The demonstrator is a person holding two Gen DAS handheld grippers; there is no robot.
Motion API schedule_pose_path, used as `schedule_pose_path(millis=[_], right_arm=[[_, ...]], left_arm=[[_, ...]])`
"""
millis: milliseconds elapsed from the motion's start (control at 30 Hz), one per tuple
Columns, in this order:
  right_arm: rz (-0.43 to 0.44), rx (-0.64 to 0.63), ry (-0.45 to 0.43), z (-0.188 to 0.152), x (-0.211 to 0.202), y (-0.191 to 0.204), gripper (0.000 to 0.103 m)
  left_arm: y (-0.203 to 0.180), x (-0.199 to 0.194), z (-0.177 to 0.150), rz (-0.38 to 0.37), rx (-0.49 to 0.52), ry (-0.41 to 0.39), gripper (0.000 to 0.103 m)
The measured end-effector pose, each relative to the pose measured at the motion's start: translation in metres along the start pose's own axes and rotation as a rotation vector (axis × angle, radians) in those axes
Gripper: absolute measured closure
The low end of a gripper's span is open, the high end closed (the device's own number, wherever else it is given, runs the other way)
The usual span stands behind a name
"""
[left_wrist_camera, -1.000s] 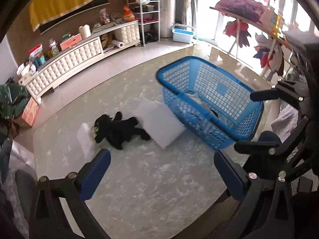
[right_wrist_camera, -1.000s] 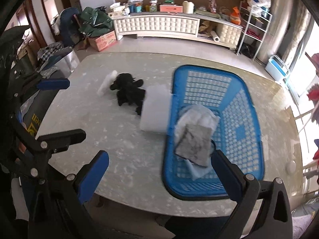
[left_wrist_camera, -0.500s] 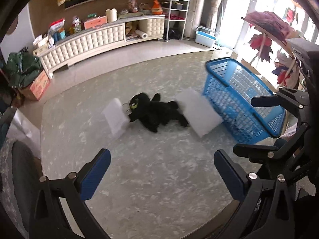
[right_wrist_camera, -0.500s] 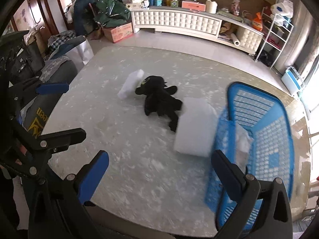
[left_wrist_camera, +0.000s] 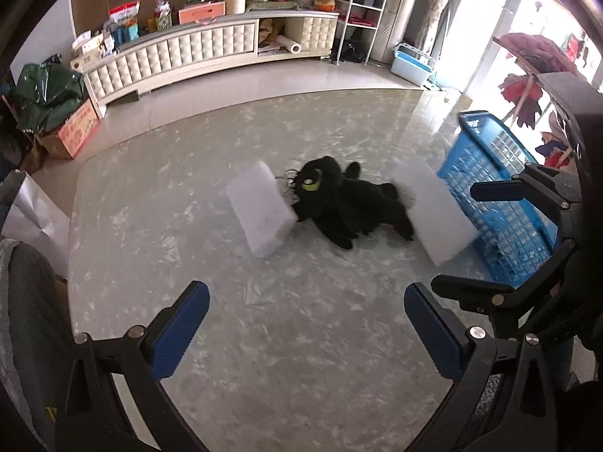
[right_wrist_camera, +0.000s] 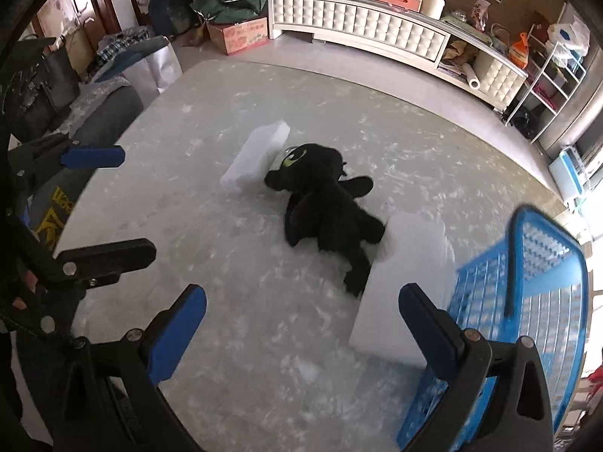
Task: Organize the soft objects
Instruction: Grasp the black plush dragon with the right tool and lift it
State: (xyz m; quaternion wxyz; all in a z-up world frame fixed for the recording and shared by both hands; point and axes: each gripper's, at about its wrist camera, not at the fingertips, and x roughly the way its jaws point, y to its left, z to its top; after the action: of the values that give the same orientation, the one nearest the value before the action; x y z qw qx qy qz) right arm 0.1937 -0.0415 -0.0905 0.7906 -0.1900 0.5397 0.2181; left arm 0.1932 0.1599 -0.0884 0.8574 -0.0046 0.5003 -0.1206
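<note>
A black plush dragon (left_wrist_camera: 346,203) (right_wrist_camera: 324,203) lies on the marble table (left_wrist_camera: 264,339) between two white foam blocks. One block (left_wrist_camera: 262,207) (right_wrist_camera: 256,156) touches its head. The other block (left_wrist_camera: 431,205) (right_wrist_camera: 403,282) lies by its tail, against the blue basket (left_wrist_camera: 501,203) (right_wrist_camera: 527,324). My left gripper (left_wrist_camera: 305,327) is open and empty, above the table in front of the plush. My right gripper (right_wrist_camera: 301,327) is open and empty, near the larger block and the basket.
A long white cabinet (left_wrist_camera: 211,49) (right_wrist_camera: 377,34) with clutter stands beyond the table. A cardboard box (left_wrist_camera: 73,135) and green bag sit on the floor at left. A clothes rack (left_wrist_camera: 535,60) stands at right. A chair (right_wrist_camera: 94,113) is at the table's left edge.
Both views have swung left, away from the basket and toward the plush and foam blocks. The basket has slid to the right edge of both views. The objects have not moved.
</note>
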Motion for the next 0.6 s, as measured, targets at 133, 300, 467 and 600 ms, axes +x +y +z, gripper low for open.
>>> schedule_pose_path(millis=[133,300,467,600], right_arm=[[0.010,0.002,0.021,0.013,0.016,-0.006,0.007],[-0.003,-0.035,0.023,0.031,0.034,-0.007,0.008],[0.008,-0.076,0.054,0.046,0.059,-0.008,0.018],[-0.008,-0.107,0.081,0.055,0.077,-0.009,0.024]], left_arm=[[0.014,0.018,0.009,0.002,-0.001,0.020,0.000],[0.025,0.039,0.018,0.014,0.012,0.042,0.000],[0.038,0.058,0.023,0.003,0.009,0.063,0.000],[0.050,0.069,0.024,0.000,0.001,0.080,0.000]])
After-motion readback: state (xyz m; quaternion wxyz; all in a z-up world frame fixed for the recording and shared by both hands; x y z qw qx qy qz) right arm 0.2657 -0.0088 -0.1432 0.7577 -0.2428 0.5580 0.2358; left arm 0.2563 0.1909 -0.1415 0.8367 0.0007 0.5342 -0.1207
